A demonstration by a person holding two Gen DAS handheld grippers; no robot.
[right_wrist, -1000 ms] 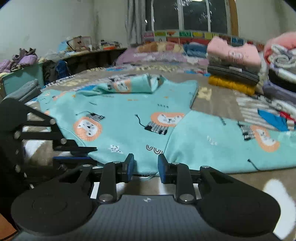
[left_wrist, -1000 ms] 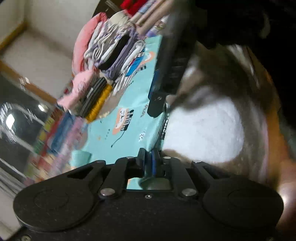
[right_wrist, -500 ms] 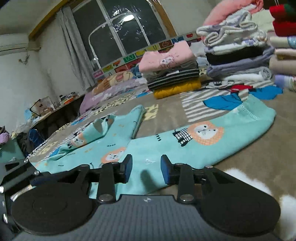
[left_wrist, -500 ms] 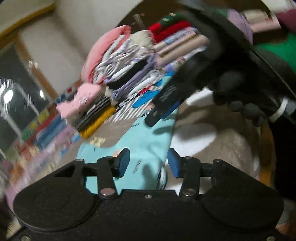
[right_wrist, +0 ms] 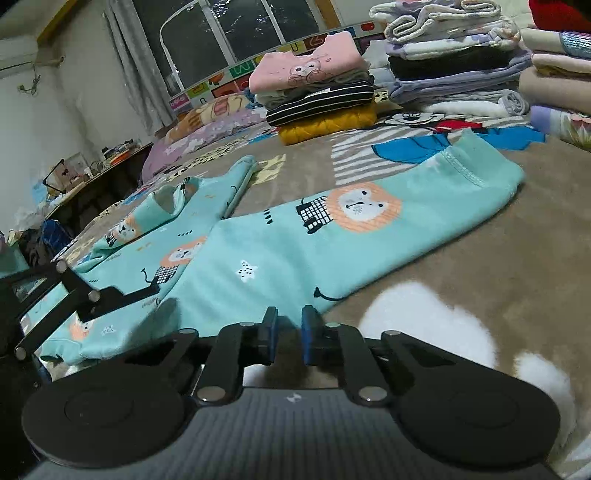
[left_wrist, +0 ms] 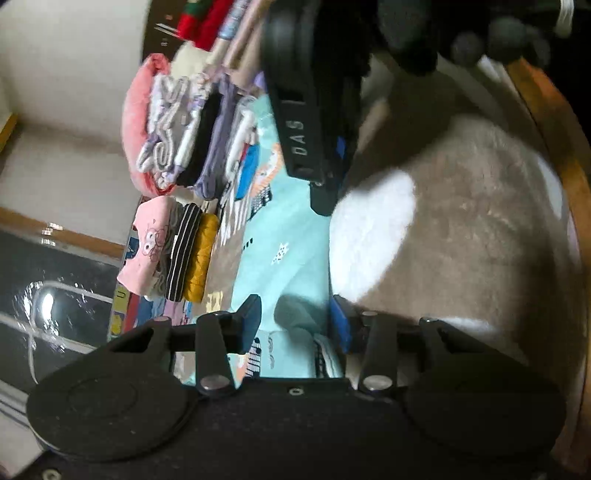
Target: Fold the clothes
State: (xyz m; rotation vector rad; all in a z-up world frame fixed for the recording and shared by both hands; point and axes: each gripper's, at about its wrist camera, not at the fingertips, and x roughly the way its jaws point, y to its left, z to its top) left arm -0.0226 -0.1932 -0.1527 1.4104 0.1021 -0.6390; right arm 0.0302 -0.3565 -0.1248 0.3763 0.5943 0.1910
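Observation:
A teal garment with lion prints [right_wrist: 280, 251] lies spread on the brown blanket, one sleeve reaching right toward the stacks. My right gripper [right_wrist: 287, 334] is open at the garment's near hem, its jaws a narrow gap apart with nothing between them. My left gripper [left_wrist: 295, 321] is open over the same teal garment [left_wrist: 284, 254], its jaws wide on either side of a raised fold. The right gripper's body [left_wrist: 314, 92] shows at the top of the left wrist view. The left gripper's linkage [right_wrist: 74, 295] shows at the left of the right wrist view.
Stacks of folded clothes stand beyond the garment: a pink, striped and mustard pile [right_wrist: 317, 99] and a taller mixed pile [right_wrist: 454, 59]. The brown blanket [right_wrist: 517, 266] has white patches. A wooden bed edge [left_wrist: 554, 147] runs along the right. A window [right_wrist: 240, 22] is behind.
The left gripper has swung down onto the garment, which now sits between its open jaws. The right gripper has moved closer to the hem and its jaws have narrowed slightly.

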